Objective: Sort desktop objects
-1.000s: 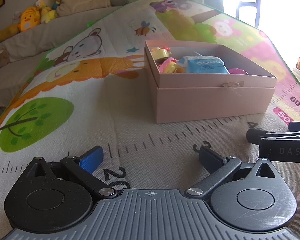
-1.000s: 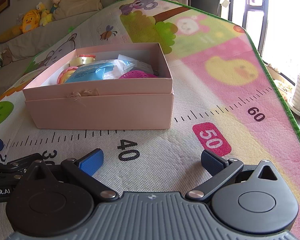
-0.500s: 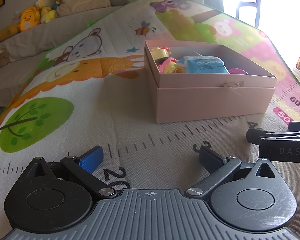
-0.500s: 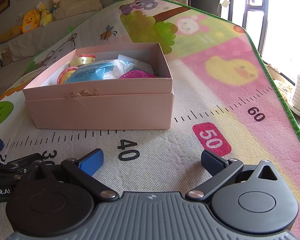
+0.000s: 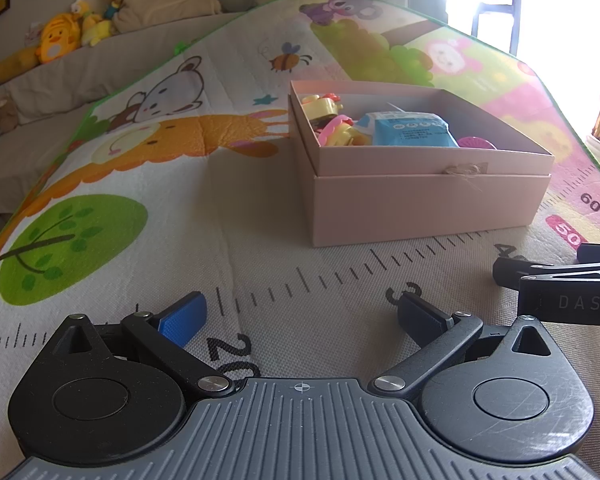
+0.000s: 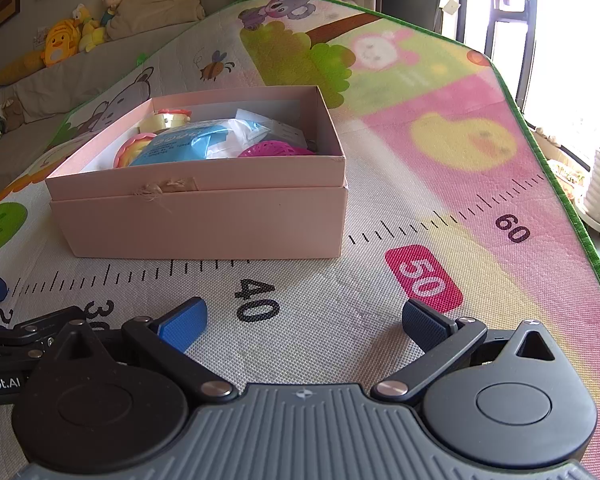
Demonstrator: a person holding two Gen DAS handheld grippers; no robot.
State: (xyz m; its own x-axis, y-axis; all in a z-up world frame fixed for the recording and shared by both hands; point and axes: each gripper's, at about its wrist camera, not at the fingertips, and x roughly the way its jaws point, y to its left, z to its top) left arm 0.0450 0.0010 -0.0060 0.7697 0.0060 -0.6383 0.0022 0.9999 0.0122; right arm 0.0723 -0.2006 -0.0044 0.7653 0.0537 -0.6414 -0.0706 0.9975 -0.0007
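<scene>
Box (image 6: 204, 220): pink cardboard, sitting open on the mat, nested in its lid.
Contents: blue packet (image 6: 180, 146), pink mesh ball (image 6: 274, 149), yellow tape roll (image 5: 320, 106) lying packed together inside.

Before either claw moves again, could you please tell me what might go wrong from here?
1. The left claw and right claw sit side by side, both open and empty; the right one's body shows at the edge of the left view, so a sideways swing could knock them together.
2. The box is already piled with a blue packet and a pink ball; adding more might spill things out.
</scene>
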